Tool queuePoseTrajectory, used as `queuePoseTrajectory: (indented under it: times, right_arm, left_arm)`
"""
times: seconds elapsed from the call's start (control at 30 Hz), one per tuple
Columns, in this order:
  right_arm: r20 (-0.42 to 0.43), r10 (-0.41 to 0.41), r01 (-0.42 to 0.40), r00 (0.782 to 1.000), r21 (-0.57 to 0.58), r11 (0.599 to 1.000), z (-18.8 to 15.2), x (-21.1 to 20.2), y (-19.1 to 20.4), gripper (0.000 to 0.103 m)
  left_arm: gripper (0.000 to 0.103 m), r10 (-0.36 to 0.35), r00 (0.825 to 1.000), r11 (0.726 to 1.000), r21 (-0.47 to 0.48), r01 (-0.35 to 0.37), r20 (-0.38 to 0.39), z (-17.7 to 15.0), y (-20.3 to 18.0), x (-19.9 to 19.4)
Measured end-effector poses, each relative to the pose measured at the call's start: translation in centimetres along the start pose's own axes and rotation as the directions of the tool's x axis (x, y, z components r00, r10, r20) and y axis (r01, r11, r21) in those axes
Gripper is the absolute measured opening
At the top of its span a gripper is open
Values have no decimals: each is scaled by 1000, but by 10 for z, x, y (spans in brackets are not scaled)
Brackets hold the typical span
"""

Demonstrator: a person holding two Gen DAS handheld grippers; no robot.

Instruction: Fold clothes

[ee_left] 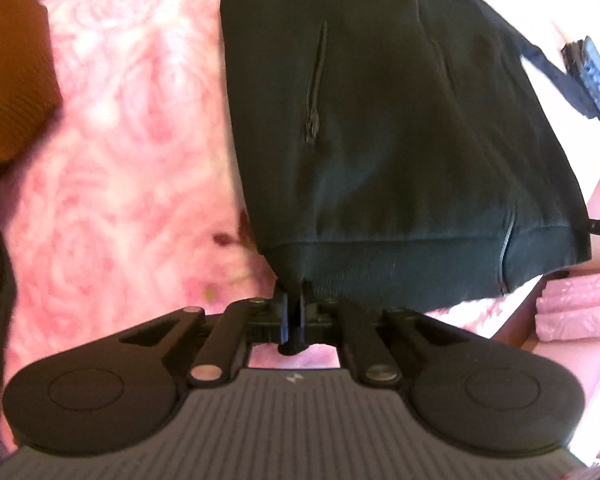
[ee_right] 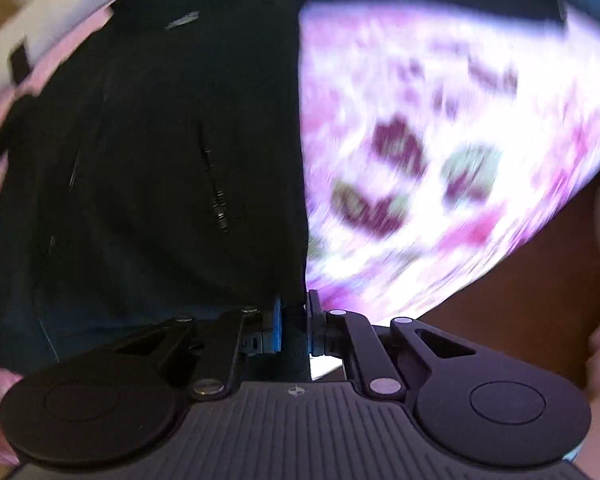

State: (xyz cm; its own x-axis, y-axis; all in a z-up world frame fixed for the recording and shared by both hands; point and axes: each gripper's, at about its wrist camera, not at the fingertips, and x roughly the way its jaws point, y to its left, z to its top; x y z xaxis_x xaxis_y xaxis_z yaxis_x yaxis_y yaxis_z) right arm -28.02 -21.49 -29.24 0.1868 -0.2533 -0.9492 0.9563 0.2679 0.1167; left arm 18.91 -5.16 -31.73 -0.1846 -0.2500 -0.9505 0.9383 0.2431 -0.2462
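A black zip jacket (ee_left: 400,128) lies on a pink rose-patterned bedspread (ee_left: 132,152). It has a zipped side pocket (ee_left: 315,92) and a ribbed hem. My left gripper (ee_left: 295,300) is shut on the hem's left corner. In the right wrist view the same jacket (ee_right: 160,160) fills the left half, with a pocket zip (ee_right: 216,192) showing. My right gripper (ee_right: 294,312) is shut on the jacket's hem at its right corner. The right wrist view is motion-blurred.
A brown knitted garment (ee_left: 12,92) lies at the left on the bedspread. The other gripper's dark body (ee_left: 596,80) shows at the right edge. The floral bedspread (ee_right: 440,140) fills the right half of the right wrist view, with a brown surface (ee_right: 520,320) beyond its edge.
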Motion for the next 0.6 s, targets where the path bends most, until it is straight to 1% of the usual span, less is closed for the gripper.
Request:
queuePoseTrajectory:
  times: [0.03,0.1,0.13,0.17,0.2,0.27,0.3,0.33,0.4,0.43,0.5,0.6]
  right_arm:
    - [-22,-4,4,1000,-13,1000,0,7,2,11]
    - [-65,-14,12,998,-39,999,0,20,6,30]
    - [-68,-32,30,997,-30,999,-1,23,6,43]
    - [-58,-42,41,997,-17,999,-1,20,5,47]
    - [-47,-52,52,998,-3,999,0,16,5,47]
    - [-38,-57,57,998,6,998,2,1,7,49]
    - [-32,-53,53,998,7,999,2,-3,17,50]
    - [-26,-40,40,999,6,999,3,-11,22,52]
    - [-22,1,-1,1000,-7,1000,3,-27,35,54]
    - [-16,20,-20,1000,-18,1000,3,-35,47,58]
    - [-3,62,-62,998,-45,997,2,-50,68,59]
    - [16,114,-113,993,-89,990,2,-64,102,60]
  left_arm:
    - [5,12,1000,1000,4,-12,-7,-1,0,3]
    - [8,22,1000,1000,0,-22,-16,2,2,2]
    - [10,34,999,999,-1,-34,-24,3,2,-2]
    - [13,47,998,999,1,-47,-29,2,3,-7]
    - [17,58,998,998,2,-58,-33,1,4,-12]
    - [20,74,997,997,-6,-74,-24,-2,8,-29]
    - [19,88,996,996,-13,-88,-13,-3,10,-39]
    - [19,104,995,994,-23,-104,3,-3,13,-51]
    - [22,134,990,990,-52,-132,39,-3,15,-73]
    - [24,148,987,987,-70,-143,62,-2,17,-85]
    - [33,174,979,981,-103,-163,107,1,25,-108]
    - [38,214,964,974,-113,-198,154,9,40,-133]
